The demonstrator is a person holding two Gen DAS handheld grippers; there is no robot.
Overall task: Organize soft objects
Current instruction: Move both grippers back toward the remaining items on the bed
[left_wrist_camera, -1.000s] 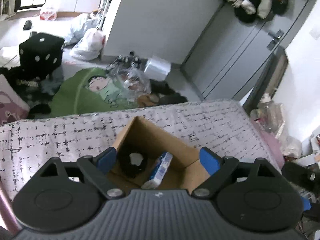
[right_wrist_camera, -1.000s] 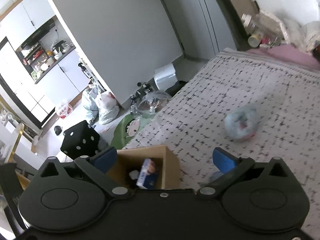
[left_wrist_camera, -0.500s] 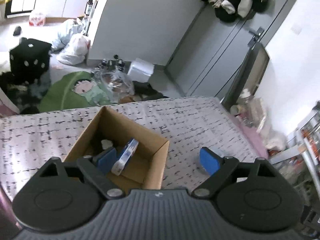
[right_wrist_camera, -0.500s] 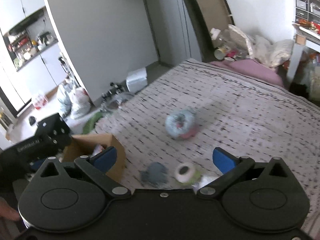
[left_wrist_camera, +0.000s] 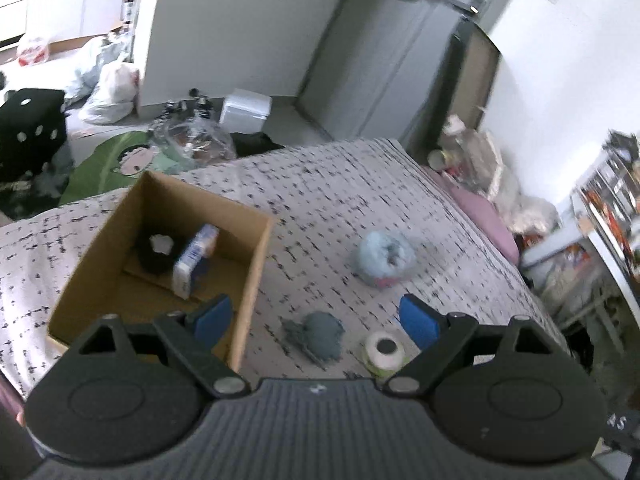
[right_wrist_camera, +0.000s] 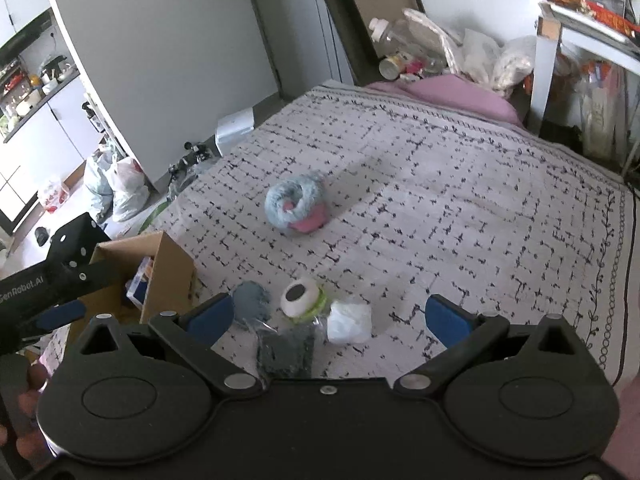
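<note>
Bed (right_wrist_camera: 460,184) | blue donut plush (right_wrist_camera: 296,204) well beyond empty, wide-set right gripper (right_wrist_camera: 330,316)

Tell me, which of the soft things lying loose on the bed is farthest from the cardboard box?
The fluffy light-blue ring with a pink patch. It lies alone mid-bed, while the grey pouf, the white roll and the white wad cluster near the box.

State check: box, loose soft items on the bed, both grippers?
cardboard box: open-topped, upright, holds a blue-white pack and a black item
blue fluffy ring: loose on bed
grey pom: loose beside box
white roll: on its side
white wad: loose
left gripper: open, empty
right gripper: open, empty
</note>
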